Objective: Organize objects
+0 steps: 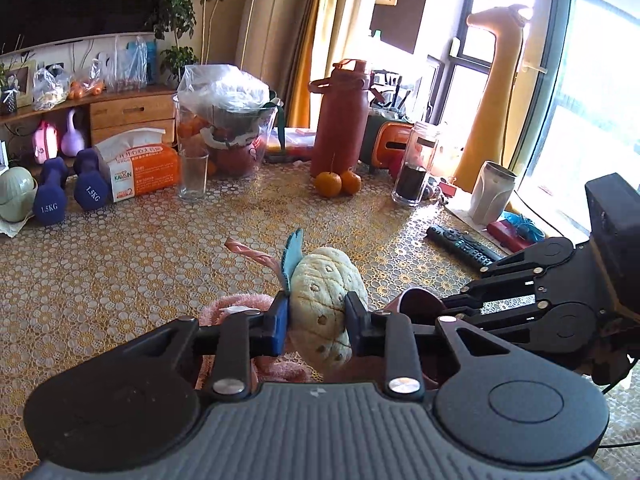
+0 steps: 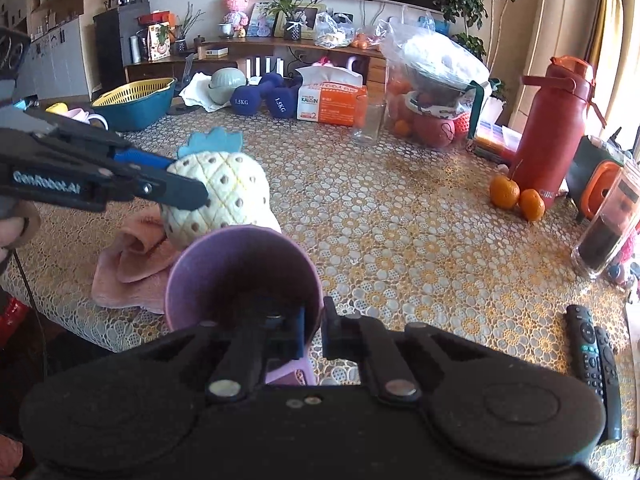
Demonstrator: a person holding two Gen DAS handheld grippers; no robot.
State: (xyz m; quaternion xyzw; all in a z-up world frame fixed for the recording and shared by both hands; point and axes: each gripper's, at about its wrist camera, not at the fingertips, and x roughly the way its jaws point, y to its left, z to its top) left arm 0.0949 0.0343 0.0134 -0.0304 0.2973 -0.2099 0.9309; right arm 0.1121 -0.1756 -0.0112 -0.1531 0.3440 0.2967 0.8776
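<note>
Item 1, left gripper [image 1: 316, 322]: my fingers are clamping the plush pineapple [image 1: 326, 300] across its cream body, blue leaf crown pointing up and away. In the right wrist view the toy [image 2: 218, 196] is hanging just above the pink towel [image 2: 128, 264], near the left edge of the tabletop [image 2: 400, 240].

Item 2, right gripper [image 2: 314, 326]: my fingers are pinching the wall of the purple cup [image 2: 240, 276], one finger inside the rim, one outside. The cup is tilting, mouth facing forward toward the pineapple, which is sitting just beyond its rim.

Item 3, hazards, as I am judging them:
- The plush is soft and rounded; my left fingers are biting into stuffing, so it may be squirming loose and dropping onto the towel.
- The pineapple is looking about as wide as the cup mouth; pushing it in may be jamming it, or levering the cup out of my thin one-wall pinch.
- My two grippers are working close together; the left fingers may be knocking the cup rim.
- The towel is lying bunched under both; the toy's pink cord [image 1: 250, 254] may be snagging on it.

Item 4, bystanders: two oranges [image 2: 516, 196], the red bottle [image 2: 554, 120] and the remotes [image 2: 596, 356] are standing well apart on the right, at little risk.
</note>
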